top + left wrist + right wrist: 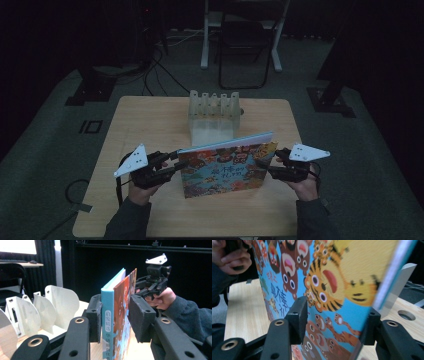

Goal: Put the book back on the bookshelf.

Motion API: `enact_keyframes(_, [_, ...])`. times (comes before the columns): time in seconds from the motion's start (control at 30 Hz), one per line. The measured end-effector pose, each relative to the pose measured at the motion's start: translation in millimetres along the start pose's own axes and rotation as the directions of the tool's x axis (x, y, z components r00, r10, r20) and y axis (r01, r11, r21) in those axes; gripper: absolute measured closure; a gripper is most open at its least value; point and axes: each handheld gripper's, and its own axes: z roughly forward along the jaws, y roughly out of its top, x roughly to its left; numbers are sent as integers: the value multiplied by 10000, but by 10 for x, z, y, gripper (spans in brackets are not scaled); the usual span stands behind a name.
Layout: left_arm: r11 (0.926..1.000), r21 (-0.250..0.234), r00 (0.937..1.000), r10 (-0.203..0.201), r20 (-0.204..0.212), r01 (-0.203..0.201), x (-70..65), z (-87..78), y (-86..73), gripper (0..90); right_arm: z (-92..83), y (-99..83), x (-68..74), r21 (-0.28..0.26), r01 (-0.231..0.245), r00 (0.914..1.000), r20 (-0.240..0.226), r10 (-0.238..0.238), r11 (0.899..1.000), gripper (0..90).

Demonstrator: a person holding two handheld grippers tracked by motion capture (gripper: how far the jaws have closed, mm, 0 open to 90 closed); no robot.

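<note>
A light wooden table [150,125] with rounded corners is seen on grey carpet. A white slotted rack [213,116] with upright divider plates stands at its far centre. A picture book [227,167] is stood upright on its bottom edge just before the rack.

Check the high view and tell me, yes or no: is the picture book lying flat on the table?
No, the picture book stands upright on its bottom edge on the table, held from both sides by the left gripper and right gripper.
</note>
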Motion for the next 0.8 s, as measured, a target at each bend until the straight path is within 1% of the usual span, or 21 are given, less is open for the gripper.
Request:
enact_keyframes(0.07, [10000,45,10000,64,23,-64,-9,16,7,640,-51,1,-19,-202,-89,9999,101,91,9998,494])
enact_keyframes(0.2, [10000,18,10000,51,43,-51,-11,29,-1,641,-130,0,-65,-481,-269,9992,294,283,9985,485])
enact_keyframes(0.37, [10000,5,10000,30,52,-30,-13,25,-5,662,-132,1,-110,-603,-291,9991,299,309,9978,459])
enact_keyframes(0.47, [10000,-14,9999,74,138,-74,-16,17,-5,695,-131,5,-139,-773,-415,9976,513,456,9961,440])
enact_keyframes(0.53, [9998,2,9996,203,187,-203,-29,20,-2,721,-133,7,-166,-884,-545,9966,568,597,9946,422])
enact_keyframes(0.63, [9996,18,9993,276,265,-277,-41,28,2,746,-124,15,-197,-980,-677,9961,504,729,9929,408])
enact_keyframes(0.67, [9995,30,9990,316,306,-317,-49,35,2,751,-114,22,-219,-1113,-742,9965,310,781,9910,406])
enact_keyframes(0.7, [9994,57,9989,346,328,-348,-53,39,2,751,-114,22,-219,-1113,-742,9965,310,781,9910,406])
enact_keyframes(0.73, [9993,82,9987,359,349,-362,-56,46,-2,751,-105,33,-215,-1163,-644,9975,227,675,9911,422])
enact_keyframes(0.8, [9992,173,9980,347,519,-356,-61,63,-9,742,-101,36,-211,-1174,-612,9979,158,635,9912,433])
